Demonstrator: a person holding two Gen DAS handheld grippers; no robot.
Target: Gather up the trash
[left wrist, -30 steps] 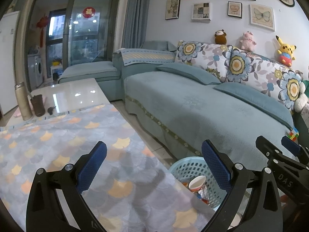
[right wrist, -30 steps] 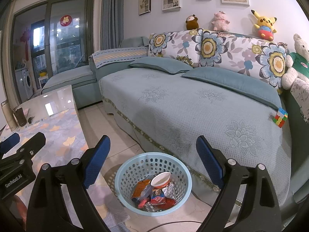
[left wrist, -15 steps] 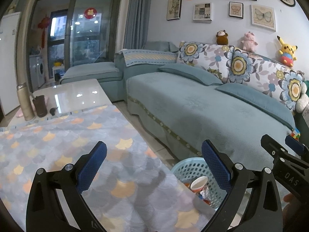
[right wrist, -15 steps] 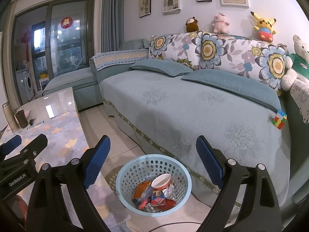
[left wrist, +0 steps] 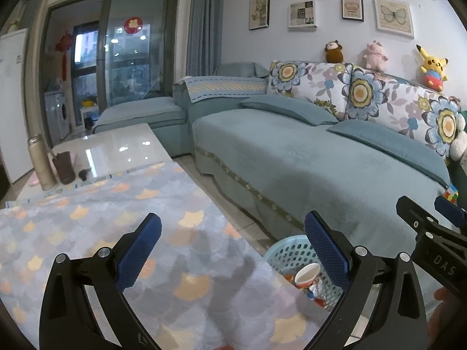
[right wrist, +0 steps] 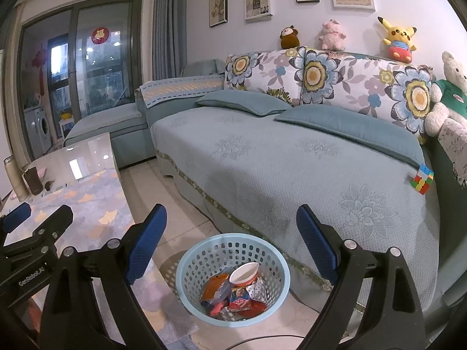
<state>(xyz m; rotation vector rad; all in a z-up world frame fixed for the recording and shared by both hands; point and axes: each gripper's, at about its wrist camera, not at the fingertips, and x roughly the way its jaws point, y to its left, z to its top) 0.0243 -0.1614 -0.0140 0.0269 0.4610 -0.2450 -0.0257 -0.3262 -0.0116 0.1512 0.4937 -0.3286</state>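
Both the left gripper (left wrist: 232,248) and the right gripper (right wrist: 230,243) hang with jaws wide and empty, while the trash, a paper cup (right wrist: 244,273) and crumpled wrappers (right wrist: 233,296), lies inside the light blue basket (right wrist: 186,265) on the floor between the counter (right wrist: 96,201) and the sofa (right wrist: 292,169). The likeliest slip I see is a low reach clipping the rim and tipping it, or snagging the cable (right wrist: 262,339) just beside it. The gap there is narrow; open room lies above.
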